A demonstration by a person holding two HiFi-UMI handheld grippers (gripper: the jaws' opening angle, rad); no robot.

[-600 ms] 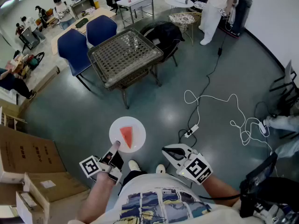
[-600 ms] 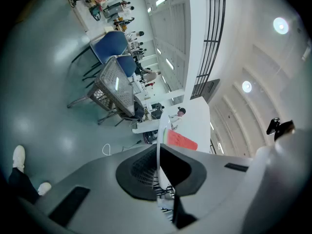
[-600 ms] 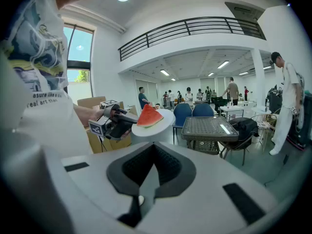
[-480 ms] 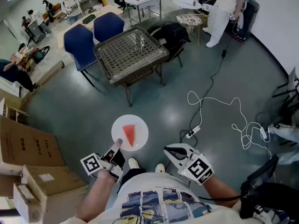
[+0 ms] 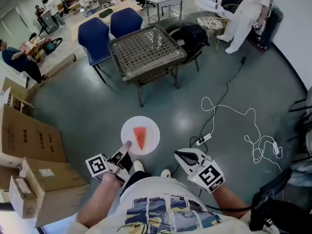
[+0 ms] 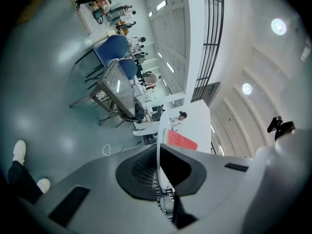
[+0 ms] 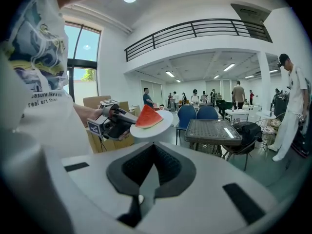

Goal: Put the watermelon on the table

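One watermelon slice [image 5: 141, 137] lies on one plate [image 5: 152, 130] held in the air above the grey floor [image 5: 87, 106], not on the table. The slice is a flat triangular wedge, red flesh with a thin pale-green rind along its short edge; in the right gripper view it stands up from the plate like a small tent. The plate is round, white and smooth.

Two grippers are in view. The left gripper [image 5: 128, 144] pinches the plate's rim at about 7 o'clock, and in its own view the rim runs edge-on between the two dark ribbed pads, clamped tight. The right gripper [image 5: 179, 155] sits at about 4 o'clock from the plate, apart from it, its jaws pressed together with nothing between them. Each gripper has a pale grey shell and a cube with black-and-white square markers.

One table [image 5: 146, 52] stands at 12 o'clock from the plate, well apart; its square top is an open woven lattice on dark legs, with raised edges. Two blue chairs [image 5: 95, 35] with padded seats stand at the table's 10 o'clock side. A white cable [image 5: 234, 113] loops loosely over the floor at 3 o'clock from the plate, ending in a small power strip [image 5: 201, 140]. Brown cardboard boxes [image 5: 29, 140] are stacked at 9 o'clock
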